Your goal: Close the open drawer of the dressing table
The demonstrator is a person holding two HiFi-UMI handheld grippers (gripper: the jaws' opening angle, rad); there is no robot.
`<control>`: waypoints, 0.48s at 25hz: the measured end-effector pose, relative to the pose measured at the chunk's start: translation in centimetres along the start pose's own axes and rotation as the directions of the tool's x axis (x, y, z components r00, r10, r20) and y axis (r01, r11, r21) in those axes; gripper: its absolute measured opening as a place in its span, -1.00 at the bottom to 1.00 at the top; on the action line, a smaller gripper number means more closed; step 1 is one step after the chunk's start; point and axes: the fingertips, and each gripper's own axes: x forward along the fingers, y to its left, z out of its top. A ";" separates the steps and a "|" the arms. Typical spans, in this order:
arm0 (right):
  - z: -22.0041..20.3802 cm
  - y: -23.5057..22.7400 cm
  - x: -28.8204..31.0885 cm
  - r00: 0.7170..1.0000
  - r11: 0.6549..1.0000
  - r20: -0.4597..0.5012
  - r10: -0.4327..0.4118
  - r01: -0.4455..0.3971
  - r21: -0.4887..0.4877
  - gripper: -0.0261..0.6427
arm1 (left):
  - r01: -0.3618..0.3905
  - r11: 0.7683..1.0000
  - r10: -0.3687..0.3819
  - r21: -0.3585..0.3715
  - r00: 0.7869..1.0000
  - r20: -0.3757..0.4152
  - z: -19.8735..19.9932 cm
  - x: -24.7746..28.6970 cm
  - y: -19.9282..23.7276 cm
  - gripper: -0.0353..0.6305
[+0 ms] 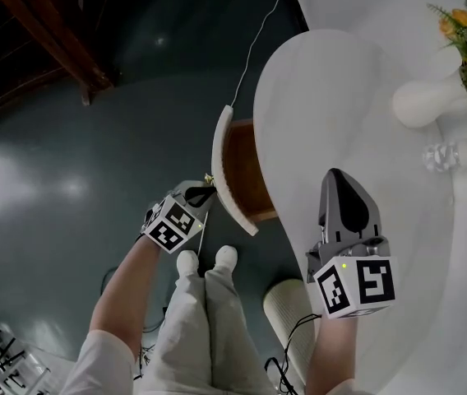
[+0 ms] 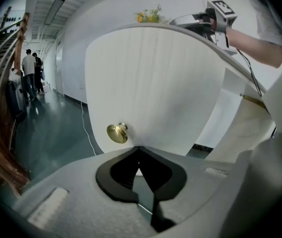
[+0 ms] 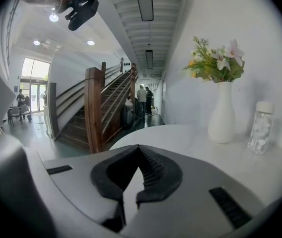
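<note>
Currently the drawer (image 1: 246, 171) of the dressing table stands open, wood inside showing, at 12 o'clock from the person's legs in the head view. Its white curved front (image 2: 156, 83) fills the left gripper view. Left gripper (image 1: 207, 189) jaws are closed on nothing, tips together and right up against the lower part of the drawer front; whether they actually touch, can't tell. Brass knob (image 2: 117, 133) sits just beside the tips at 10 o'clock, outside the jaws. Right gripper (image 1: 340, 179) is at 3 o'clock from the drawer, over the white counter (image 1: 316, 89), and well apart from the drawer. Its jaws are also closed, tips meeting, nothing between them. White vase (image 3: 223, 113) with flowers (image 3: 215, 58) is at 2 o'clock from the right jaws, and a small clear jar (image 3: 260, 128) is just right of the vase.
</note>
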 end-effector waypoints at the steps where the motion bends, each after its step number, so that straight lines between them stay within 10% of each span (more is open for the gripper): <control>1: -0.1 -0.2 -0.1 1.000 1.000 -0.001 -0.005 0.005 0.000 -0.94 | 0.006 1.000 -0.006 -0.001 1.000 0.004 0.2 0.2 -0.1 -0.84; 12: -0.5 -1.8 -0.6 0.999 0.999 -0.002 -0.037 0.037 -0.010 -0.94 | 0.075 0.997 -0.076 0.027 0.997 0.028 1.8 2.1 -0.9 -0.84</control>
